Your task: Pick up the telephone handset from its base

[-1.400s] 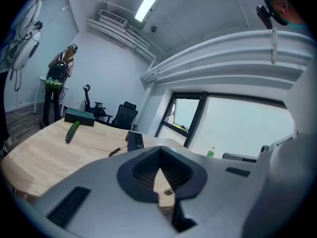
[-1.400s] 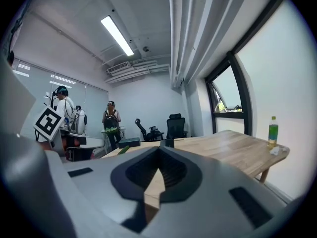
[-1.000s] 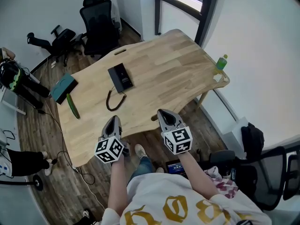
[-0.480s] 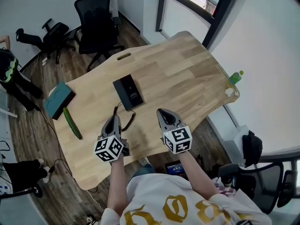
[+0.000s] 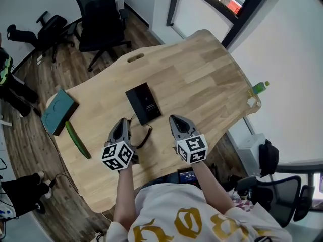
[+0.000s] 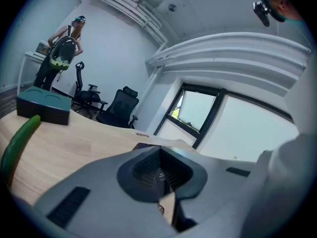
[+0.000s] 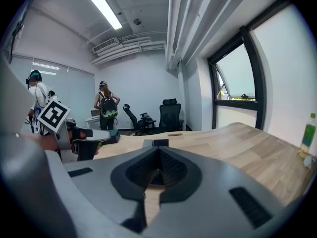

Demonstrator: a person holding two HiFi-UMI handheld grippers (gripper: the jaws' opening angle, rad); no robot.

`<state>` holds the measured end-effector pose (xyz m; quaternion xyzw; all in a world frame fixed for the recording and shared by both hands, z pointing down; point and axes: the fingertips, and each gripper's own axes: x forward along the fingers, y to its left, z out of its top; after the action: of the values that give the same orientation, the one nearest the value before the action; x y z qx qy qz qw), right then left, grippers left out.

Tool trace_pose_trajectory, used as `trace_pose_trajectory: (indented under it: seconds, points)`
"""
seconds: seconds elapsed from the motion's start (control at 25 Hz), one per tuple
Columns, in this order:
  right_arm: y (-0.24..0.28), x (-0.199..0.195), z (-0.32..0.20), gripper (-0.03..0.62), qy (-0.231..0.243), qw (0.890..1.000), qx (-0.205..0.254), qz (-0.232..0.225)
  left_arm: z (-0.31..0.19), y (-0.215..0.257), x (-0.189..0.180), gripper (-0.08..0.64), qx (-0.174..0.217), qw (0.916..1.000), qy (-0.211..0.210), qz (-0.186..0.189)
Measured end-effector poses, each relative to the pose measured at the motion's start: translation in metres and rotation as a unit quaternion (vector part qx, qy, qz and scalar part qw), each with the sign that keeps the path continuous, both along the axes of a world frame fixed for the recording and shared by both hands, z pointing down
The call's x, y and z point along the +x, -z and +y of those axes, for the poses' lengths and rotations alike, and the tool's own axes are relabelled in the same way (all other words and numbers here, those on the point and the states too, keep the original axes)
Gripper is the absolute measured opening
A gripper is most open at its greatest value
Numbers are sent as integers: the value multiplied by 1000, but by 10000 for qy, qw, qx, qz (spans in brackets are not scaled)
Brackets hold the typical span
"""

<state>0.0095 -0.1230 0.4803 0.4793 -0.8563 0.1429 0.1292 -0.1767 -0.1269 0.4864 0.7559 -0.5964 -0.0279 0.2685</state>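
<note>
The black telephone [image 5: 143, 103] lies flat on the wooden table [image 5: 202, 74], and its coiled cord [image 5: 145, 136] curls toward the near edge. From above I cannot tell the handset from the base. My left gripper [image 5: 121, 122] hovers just near of the phone, beside the cord, jaws shut and empty. To the right of the cord my right gripper [image 5: 177, 120] is also shut with nothing in it. The left gripper view shows only a dark sliver of the telephone [image 6: 143, 145] above the left gripper [image 6: 159, 176]. In the right gripper view the telephone [image 7: 156, 143] lies ahead of the right gripper [image 7: 158, 176].
A teal box [image 5: 58, 111] and a green cucumber-like thing [image 5: 77, 139] lie at the table's left end. A green bottle [image 5: 258, 87] stands at the right corner. Black office chairs [image 5: 98, 19] stand beyond the table. A person with a backpack [image 7: 107, 107] stands far off.
Both grippers have come forward from short of the table to over its near edge, close to the telephone. Both have stayed shut.
</note>
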Motion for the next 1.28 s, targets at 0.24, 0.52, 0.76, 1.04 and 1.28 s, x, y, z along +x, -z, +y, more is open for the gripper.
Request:
trace_pose_trajectory:
  seconds: [0.24,0.52,0.76,1.04,1.28]
  points:
    - [-2,-10,-13,5,52,10000,10,-50,-13,2,-5,6,43,10000,0,-56]
    - [-9,-14,-26,5,152,9991,-143,-362,-23,-8,-8,6,-30,9999,71,-72]
    - [-21,-18,-38,5,292,9987,-220,-341,-31,-21,-8,6,-133,9998,133,-2]
    - [-36,-25,-49,5,495,9973,-400,-353,-39,-39,-4,6,-329,9994,126,53]
    - [-50,-28,-63,5,586,9962,-551,-335,-52,-60,-1,8,-526,9985,43,159]
